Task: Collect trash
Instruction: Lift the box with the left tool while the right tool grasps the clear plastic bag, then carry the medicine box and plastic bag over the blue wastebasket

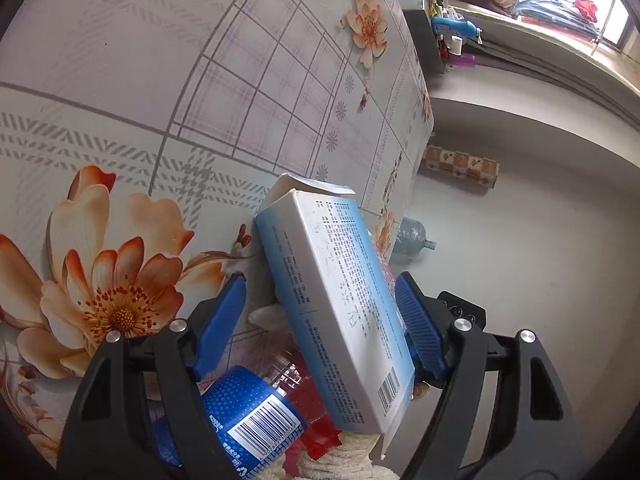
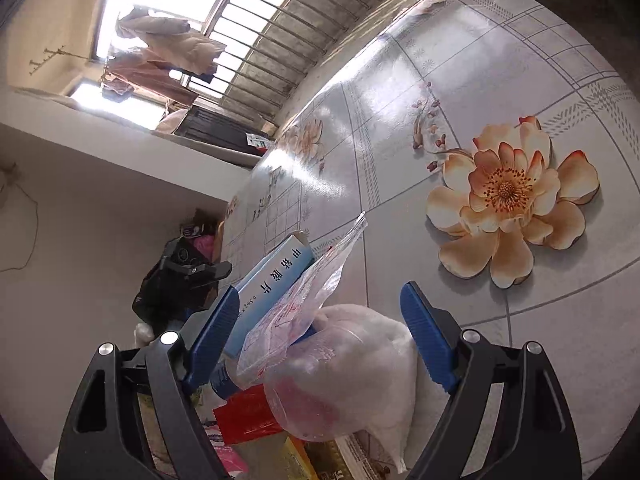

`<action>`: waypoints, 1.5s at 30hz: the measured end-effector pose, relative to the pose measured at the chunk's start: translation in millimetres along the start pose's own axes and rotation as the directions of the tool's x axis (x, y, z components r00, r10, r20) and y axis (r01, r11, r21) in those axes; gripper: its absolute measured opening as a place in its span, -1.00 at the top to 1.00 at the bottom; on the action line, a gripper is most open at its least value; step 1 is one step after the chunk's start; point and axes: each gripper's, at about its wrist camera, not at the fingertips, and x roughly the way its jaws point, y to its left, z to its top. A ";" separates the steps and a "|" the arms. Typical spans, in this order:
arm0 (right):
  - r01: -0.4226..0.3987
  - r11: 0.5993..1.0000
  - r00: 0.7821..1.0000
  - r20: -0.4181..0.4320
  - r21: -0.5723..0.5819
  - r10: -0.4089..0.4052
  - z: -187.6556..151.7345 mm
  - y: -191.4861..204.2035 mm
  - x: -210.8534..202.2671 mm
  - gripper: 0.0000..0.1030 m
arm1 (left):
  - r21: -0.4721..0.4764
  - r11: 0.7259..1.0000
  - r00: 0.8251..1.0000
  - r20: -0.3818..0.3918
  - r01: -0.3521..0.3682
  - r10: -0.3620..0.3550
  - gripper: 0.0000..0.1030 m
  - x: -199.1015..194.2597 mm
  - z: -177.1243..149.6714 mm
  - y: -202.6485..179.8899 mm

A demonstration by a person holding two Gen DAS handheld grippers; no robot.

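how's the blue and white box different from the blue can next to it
The box is flat-sided cardboard with an open torn flap; the can is round. The box leans up on end above the pile; the can lies lower, on its side. Both are blue, with barcodes.

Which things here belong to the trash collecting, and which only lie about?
For the job: blue-white carton; blue can; red wrapper; clear plastic bag; left gripper; right gripper.

Just there: floral tablecloth; water bottle on the floor; hanging clothes.
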 end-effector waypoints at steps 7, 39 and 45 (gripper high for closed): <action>-0.036 0.998 0.996 -0.078 0.048 0.040 6.7 -8.0 23.6 -0.13 | 0.049 0.999 1.000 -0.015 0.024 -0.023 -0.06 5.6 3.2 -4.8; -0.171 0.985 0.967 0.188 -0.027 0.173 7.8 34.9 -83.6 0.87 | 0.473 0.875 0.974 0.133 0.102 -0.185 0.46 -51.1 -61.1 -138.2; -0.106 0.993 0.943 0.312 -0.051 0.117 -15.7 30.5 -150.4 0.87 | 0.573 0.816 0.976 0.123 0.077 -0.179 0.46 -45.9 -103.6 -173.0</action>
